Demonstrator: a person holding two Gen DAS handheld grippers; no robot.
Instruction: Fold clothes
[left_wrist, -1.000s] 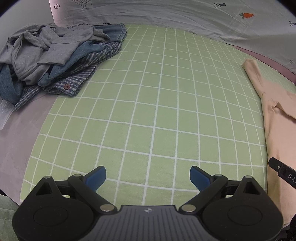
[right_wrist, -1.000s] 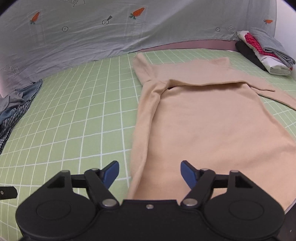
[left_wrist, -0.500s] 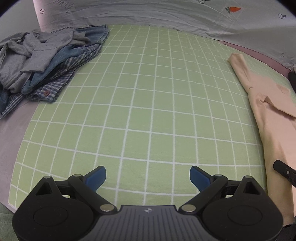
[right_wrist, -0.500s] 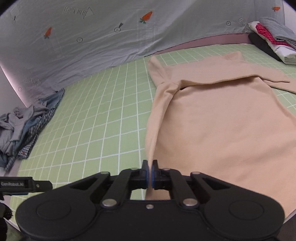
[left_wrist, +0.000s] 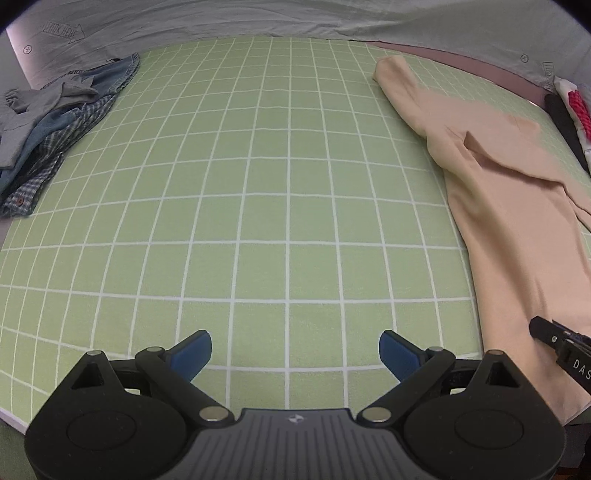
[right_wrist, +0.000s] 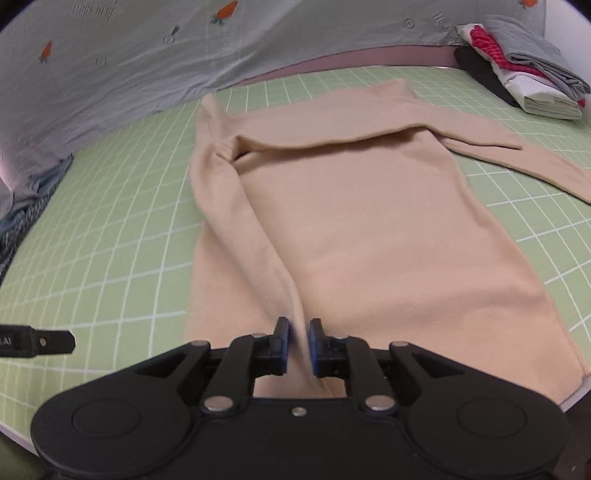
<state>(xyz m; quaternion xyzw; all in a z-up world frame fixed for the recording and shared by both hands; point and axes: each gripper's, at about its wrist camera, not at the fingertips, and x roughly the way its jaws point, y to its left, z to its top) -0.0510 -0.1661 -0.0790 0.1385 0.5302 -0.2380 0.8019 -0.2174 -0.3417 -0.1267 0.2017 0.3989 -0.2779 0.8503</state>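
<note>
The right gripper (right_wrist: 297, 345), at lower centre of its view, has its jaws opening around a raised fold of the beige sweater (right_wrist: 354, 229) (spread across the green grid mat (right_wrist: 110, 229)). The left gripper (left_wrist: 295, 350) gapes wide, empty, over bare mat.

Peach sweater (right_wrist: 362, 221): 1
Grippers: 2 — left gripper (left_wrist: 295, 354), right gripper (right_wrist: 297, 345)
Messy clothes heap (left_wrist: 48, 125): 1
Neat folded stack (right_wrist: 517, 62): 1
</note>
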